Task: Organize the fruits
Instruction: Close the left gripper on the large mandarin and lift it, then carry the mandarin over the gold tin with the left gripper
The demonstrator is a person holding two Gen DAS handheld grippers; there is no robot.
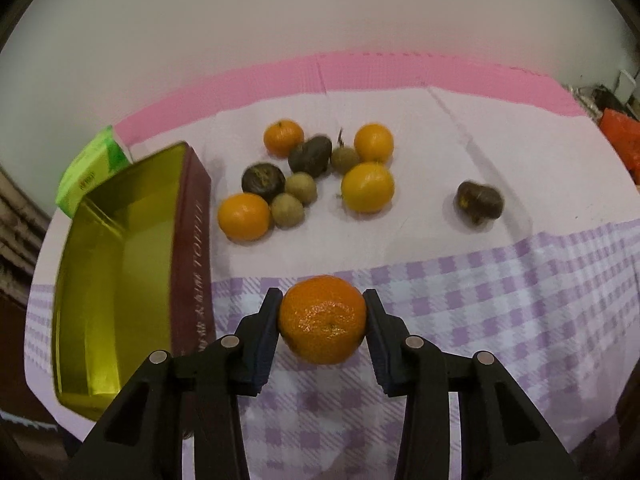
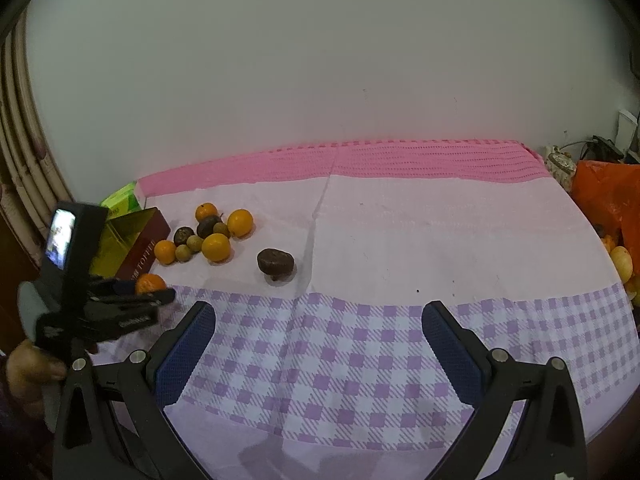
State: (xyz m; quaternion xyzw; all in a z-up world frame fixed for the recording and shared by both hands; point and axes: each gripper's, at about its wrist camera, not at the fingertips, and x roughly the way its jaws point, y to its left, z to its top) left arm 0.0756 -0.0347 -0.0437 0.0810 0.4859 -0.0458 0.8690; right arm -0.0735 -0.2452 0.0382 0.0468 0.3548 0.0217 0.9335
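My left gripper (image 1: 322, 312) is shut on an orange tangerine (image 1: 322, 319) and holds it above the checked cloth, just right of an open gold-lined tin box (image 1: 116, 264) with a dark red wall. A cluster of fruit (image 1: 312, 172) lies beyond: several oranges, small brown-green round fruits and dark brown ones. One dark brown fruit (image 1: 479, 201) lies apart to the right. In the right wrist view my right gripper (image 2: 318, 316) is open and empty over the checked cloth; the left gripper (image 2: 154, 294) with the tangerine (image 2: 149, 283) shows at the left, the lone dark fruit (image 2: 276, 264) ahead.
A green carton (image 1: 94, 168) stands behind the tin box. A pink mat (image 2: 360, 160) edges the table at the white wall. An orange plastic bag (image 2: 608, 200) and more fruit (image 2: 622, 262) sit off the table's right edge.
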